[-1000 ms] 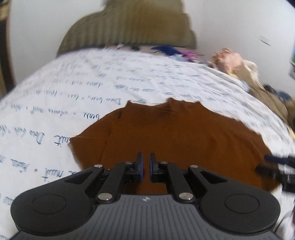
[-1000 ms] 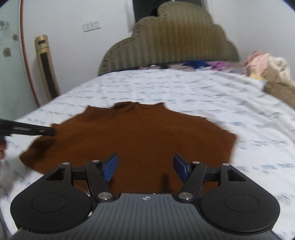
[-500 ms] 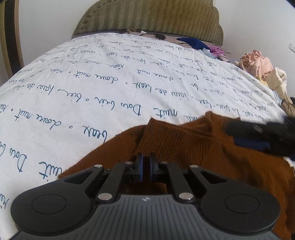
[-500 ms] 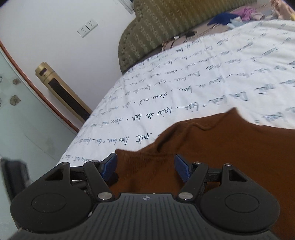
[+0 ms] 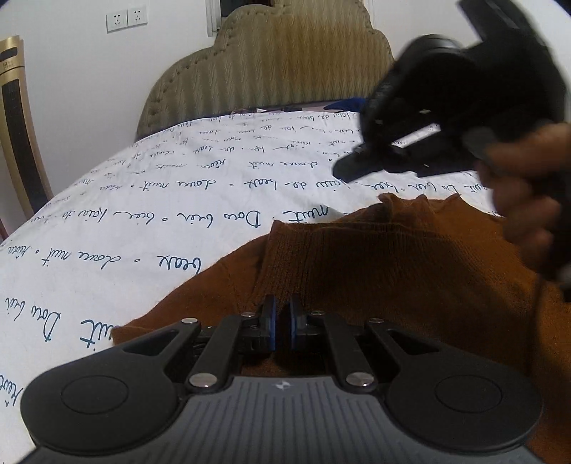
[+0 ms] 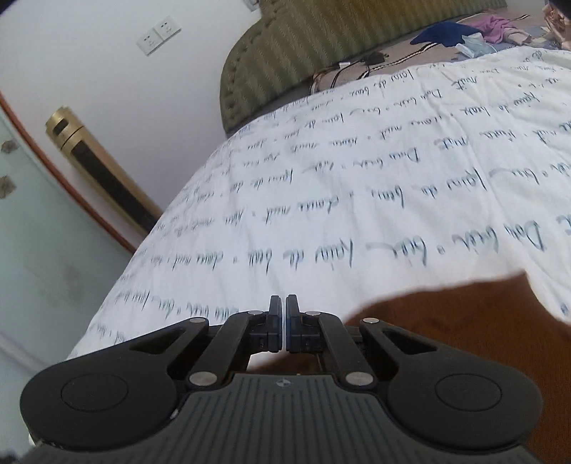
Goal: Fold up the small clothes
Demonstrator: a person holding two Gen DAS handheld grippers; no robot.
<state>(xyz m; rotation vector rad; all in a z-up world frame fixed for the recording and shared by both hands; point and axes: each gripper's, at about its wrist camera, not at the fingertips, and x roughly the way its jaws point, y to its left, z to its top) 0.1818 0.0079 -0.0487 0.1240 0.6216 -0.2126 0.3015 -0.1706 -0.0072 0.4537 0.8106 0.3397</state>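
Your left gripper (image 5: 280, 323) pointed down over the near part of the sweater (image 5: 392, 285). Its blue pads (image 5: 271, 326) stood almost together with only a thin slit between them — closed; brown knit filled the view right behind and below the tips, but whether any cloth was pinched between the pads could not be told.

Your right gripper (image 6: 283, 323) was closed too, pads nearly touching, with nothing visible in the gap. Its tips sat at the sweater's left edge (image 6: 464, 321), with white sheet (image 6: 321, 178) straight ahead of them and brown cloth to the right and beneath; a grip on that edge could not be confirmed.

The sweater lay on the sheet at the near end of the bed. In the left view a folded-over layer with a ribbed edge ran across it, and the collar peaked at its far side. Above that far edge, at upper right, your right gripper (image 5: 446, 107) showed as a dark blur, with your hand (image 5: 524, 185) around its handle.

Beyond: the sheet with blue script — then the olive headboard (image 5: 264, 67), loose clothes (image 6: 464, 34) and a cable (image 6: 357, 67) at the head of the bed. A gold column (image 6: 96, 167) stood by the left wall, with sockets (image 5: 126, 16) above.
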